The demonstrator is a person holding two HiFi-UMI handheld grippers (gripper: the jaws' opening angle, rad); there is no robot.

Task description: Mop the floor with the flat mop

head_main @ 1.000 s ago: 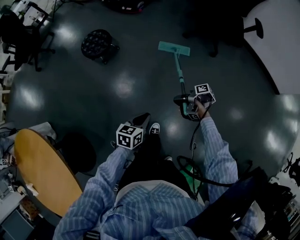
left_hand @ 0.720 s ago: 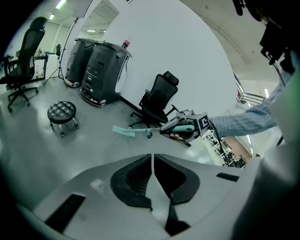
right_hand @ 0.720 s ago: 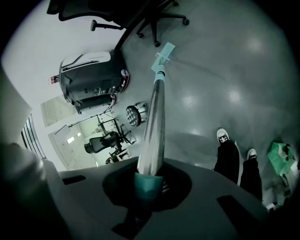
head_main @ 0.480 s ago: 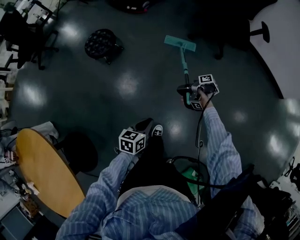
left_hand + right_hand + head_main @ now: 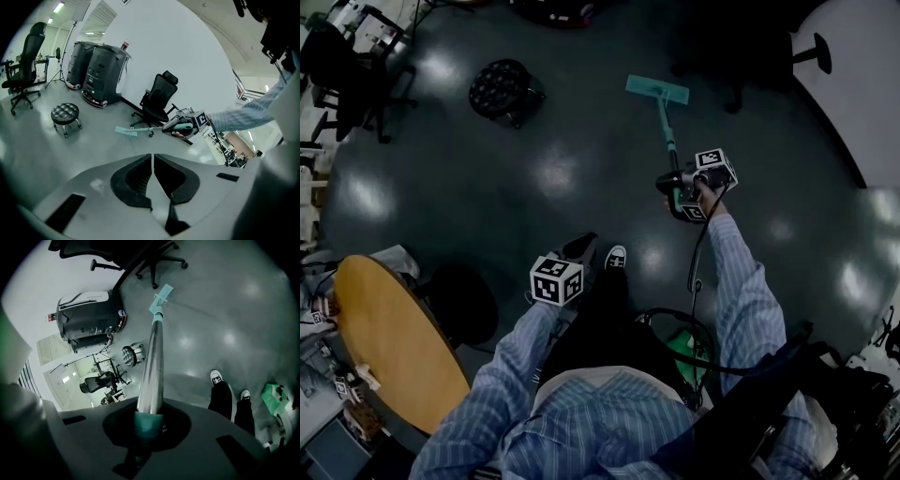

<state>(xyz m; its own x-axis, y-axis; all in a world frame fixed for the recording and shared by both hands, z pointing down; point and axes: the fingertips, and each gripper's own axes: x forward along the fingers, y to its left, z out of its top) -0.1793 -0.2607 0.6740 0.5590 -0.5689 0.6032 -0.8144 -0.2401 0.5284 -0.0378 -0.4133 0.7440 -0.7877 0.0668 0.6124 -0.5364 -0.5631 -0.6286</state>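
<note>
Grey floor (image 5: 572,122), flat mop (image 5: 657,90), grip hidden in right hand-held gripper (image 5: 675,187)

We see a smooth, glossy grey floor (image 5: 581,169) that throws back pale blotches of light. The mop handle (image 5: 153,357) is bare polished metal, with a teal plastic grip (image 5: 149,423) at its near end; the mop head (image 5: 657,90) is a matt teal. The left gripper (image 5: 153,161) has a matt grey plastic shell, and its black pads (image 5: 136,180) look ribbed. We take the stool (image 5: 500,86) seat for buttoned black leatherette, the table (image 5: 394,337) top for matt wood, and the shirt sleeve (image 5: 741,291) for striped woven cloth.
</note>
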